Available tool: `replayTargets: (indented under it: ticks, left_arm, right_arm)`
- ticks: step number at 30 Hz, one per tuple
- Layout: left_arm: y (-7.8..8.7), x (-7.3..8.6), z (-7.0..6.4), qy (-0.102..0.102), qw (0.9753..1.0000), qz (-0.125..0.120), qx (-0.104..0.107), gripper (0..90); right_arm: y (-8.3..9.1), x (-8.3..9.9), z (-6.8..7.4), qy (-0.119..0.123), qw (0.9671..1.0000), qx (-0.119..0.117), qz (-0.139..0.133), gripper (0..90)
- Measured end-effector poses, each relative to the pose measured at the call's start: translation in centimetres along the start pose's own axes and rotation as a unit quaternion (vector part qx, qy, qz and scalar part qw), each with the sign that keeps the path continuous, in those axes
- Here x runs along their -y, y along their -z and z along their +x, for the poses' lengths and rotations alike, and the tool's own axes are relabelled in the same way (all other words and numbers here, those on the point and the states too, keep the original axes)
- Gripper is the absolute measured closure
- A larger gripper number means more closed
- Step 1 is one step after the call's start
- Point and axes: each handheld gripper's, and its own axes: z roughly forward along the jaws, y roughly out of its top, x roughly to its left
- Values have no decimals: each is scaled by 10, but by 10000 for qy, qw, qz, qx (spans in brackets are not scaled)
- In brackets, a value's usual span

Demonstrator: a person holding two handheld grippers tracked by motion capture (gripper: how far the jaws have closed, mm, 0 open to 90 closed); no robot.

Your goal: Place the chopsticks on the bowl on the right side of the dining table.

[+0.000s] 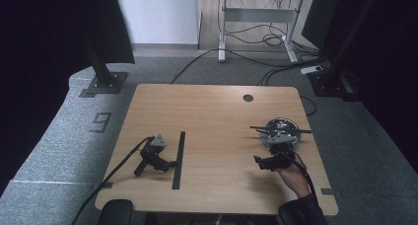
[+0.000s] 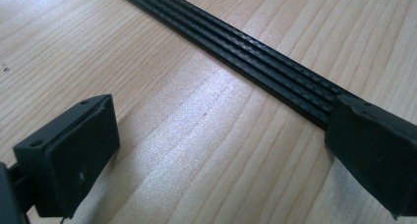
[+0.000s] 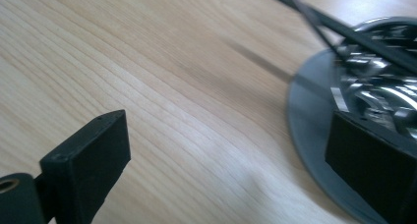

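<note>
Black strip (image 1: 178, 159) beside left claw (image 1: 172, 163)

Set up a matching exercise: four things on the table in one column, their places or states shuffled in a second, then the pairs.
1. left tongs
2. right tongs
3. black strip
4. round metal dish

A. under crossed dark sticks, on the table's right
B. lying unheld, open, at the strip
C. flat on the wood, left of centre
D. held in a hand, open, near the dish

Pairs: 1-B, 2-D, 3-C, 4-A

Bare table (image 1: 217, 136) between black strip (image 1: 178, 158) and metal dish (image 1: 281, 132).
</note>
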Motion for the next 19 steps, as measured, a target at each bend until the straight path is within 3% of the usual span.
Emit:
replayTargets:
  ticks: [6,10,12,19]
  left_arm:
    - [0,0,0,1,10000,-2,0,0]
    - [0,0,0,4,10000,-4,0,0]
    - [0,0,0,5,10000,-4,-1,0]
    - [0,0,0,4,10000,-1,-5,0]
  right_arm:
    - [-33,9,5,-3,9999,-119,58,6]
    - [-51,20,6,-5,9996,-154,251,0]
    - [-54,23,5,-112,9997,-231,45,0]
    - [-54,23,4,-112,9997,-226,21,0]
